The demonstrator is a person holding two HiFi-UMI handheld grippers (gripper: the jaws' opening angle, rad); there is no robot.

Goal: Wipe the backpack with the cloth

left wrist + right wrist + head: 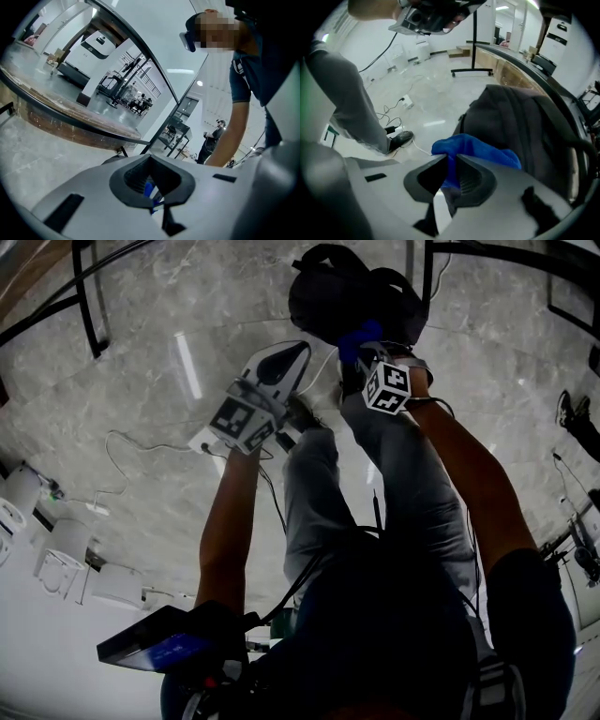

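Observation:
In the head view a black backpack [352,296] sits on the marble floor ahead of the person's legs. My right gripper [363,348] points steeply down just in front of it, shut on a blue cloth [360,336]. The right gripper view shows the cloth [480,149] bunched between the jaws of the right gripper [451,161], lying against the backpack [525,117]. My left gripper [296,352] hovers to the left of the backpack, jaws together and holding nothing. In its own view the left gripper [151,164] faces away into the room, and the backpack is out of sight.
Black metal frame legs [89,296] stand at the back left and right. Cables [122,442] and a power strip [407,101] lie on the floor, white devices [66,554] line the left wall. A shoe [401,138] is near the backpack. Another person [213,136] stands far off.

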